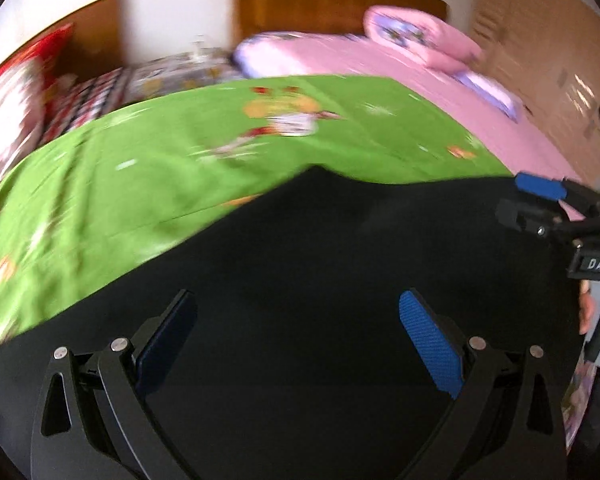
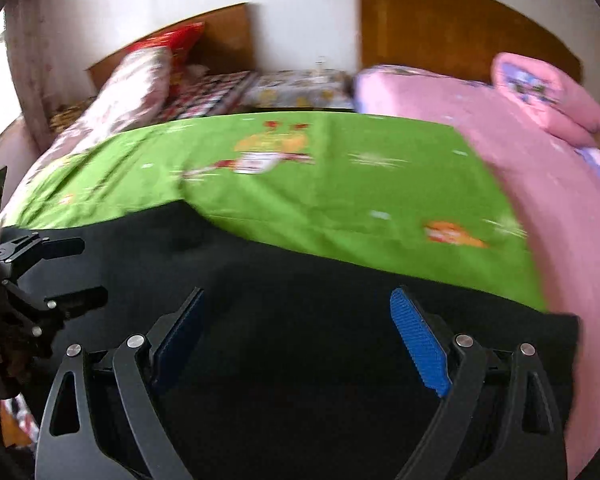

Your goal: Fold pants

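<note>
Two grippers, both over the black pants (image 1: 300,280), which lie spread across the near part of a green printed sheet (image 1: 180,168) on a bed. We note the pants fill the lower half of both wrist views; both frames are blurred, so seams and waistband do not resolve.

Left gripper (image 1: 298,336): fingers spread wide, blue pads (image 1: 430,344) apart, only flat black cloth showing between them. We cannot tell whether the fingertips touch the fabric. From the right wrist view, the same tool (image 2: 76,268) sits at the left edge, its two dark fingers parted over the cloth.

Right gripper (image 2: 300,330): likewise wide open, holding nothing, pants beneath it. From the left wrist view it appears at the right edge (image 1: 540,200) near the far edge of the pants, with a hand (image 1: 596,312) on its handle.

Beyond the green sheet: a pink bedspread (image 2: 540,184) on the right, a folded pink quilt (image 2: 548,92) at its far end, a rolled floral quilt (image 2: 128,84) on the left, and wooden headboards (image 2: 460,28) against a white wall.
</note>
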Tool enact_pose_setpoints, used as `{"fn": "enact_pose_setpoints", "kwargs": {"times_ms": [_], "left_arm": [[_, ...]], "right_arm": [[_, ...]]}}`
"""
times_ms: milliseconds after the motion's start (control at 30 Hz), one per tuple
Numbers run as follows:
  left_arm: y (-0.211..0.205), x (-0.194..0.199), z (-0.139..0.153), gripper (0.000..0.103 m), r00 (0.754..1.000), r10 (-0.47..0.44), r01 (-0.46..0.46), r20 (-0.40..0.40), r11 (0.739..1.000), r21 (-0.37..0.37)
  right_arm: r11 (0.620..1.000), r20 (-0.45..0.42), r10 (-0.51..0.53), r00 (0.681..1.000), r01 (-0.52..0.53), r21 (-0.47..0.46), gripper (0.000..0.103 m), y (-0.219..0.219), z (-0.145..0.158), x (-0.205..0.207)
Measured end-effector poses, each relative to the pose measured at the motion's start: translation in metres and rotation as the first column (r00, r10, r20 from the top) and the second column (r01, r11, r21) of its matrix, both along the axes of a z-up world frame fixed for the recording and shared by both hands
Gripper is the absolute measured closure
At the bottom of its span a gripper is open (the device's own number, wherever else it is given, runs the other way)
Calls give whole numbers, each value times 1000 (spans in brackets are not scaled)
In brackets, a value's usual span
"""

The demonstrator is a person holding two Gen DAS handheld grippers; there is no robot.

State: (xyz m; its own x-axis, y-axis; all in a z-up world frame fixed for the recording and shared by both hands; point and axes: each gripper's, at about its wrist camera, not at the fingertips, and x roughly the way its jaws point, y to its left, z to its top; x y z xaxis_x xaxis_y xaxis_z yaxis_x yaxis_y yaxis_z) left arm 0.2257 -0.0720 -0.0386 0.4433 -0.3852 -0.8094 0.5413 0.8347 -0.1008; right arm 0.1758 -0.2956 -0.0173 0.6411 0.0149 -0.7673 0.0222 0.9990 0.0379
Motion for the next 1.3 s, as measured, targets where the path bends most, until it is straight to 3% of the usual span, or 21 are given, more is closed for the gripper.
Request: {"fn": "enact_pose_setpoints", "kwargs": {"times_ms": [133, 267, 300, 433, 533, 667, 767, 867, 1000, 1200, 1300], "left_arm": [[-56, 11, -16, 2, 995, -96, 96, -10, 995, 22], [-80, 31, -24, 2, 996, -87, 83, 36, 993, 87], [-82, 34, -24, 1, 994, -90, 84, 67, 992, 98], [-83, 44, -28, 1, 997, -70, 65, 45, 994, 92], [-87, 40, -27, 1, 995, -70, 59, 77, 989, 134], [-85, 40, -27, 1, 995, -63, 52, 81, 990, 129], [-85, 39, -27, 1, 994, -62, 50, 87, 990, 131], [-84, 38, -28, 1, 994, -62, 50, 87, 991, 127], [-83, 38, -27, 1, 994, -62, 51, 87, 991, 125], [-82, 38, -27, 1, 994, -61, 50, 88, 991, 123], [-82, 38, -27, 1, 994, -61, 51, 87, 991, 123]], "right_arm": [[997, -31, -76, 997, 76, 0, 15, -41, -10, -16], [998, -108, -65, 992, 63, -21, 15, -63, -35, -26], [998, -104, -55, 993, 54, -14, 14, -67, -38, -30], [999, -64, -26, 998, 28, 30, 14, -77, -36, -49], [999, -32, -48, 998, 48, 17, 14, -73, -21, -51], [998, 13, -51, 999, 52, -21, 14, -73, -1, -35], [998, -62, -68, 996, 69, 11, 14, -86, -17, -8], [996, -156, -64, 986, 54, -68, 14, -85, -38, 5], [988, -140, -73, 987, 53, -142, 14, -77, -38, -7], [985, 24, -95, 995, 98, -142, 12, -55, -7, -57], [989, -24, -45, 999, 41, -141, 11, -47, -20, -71]]}}
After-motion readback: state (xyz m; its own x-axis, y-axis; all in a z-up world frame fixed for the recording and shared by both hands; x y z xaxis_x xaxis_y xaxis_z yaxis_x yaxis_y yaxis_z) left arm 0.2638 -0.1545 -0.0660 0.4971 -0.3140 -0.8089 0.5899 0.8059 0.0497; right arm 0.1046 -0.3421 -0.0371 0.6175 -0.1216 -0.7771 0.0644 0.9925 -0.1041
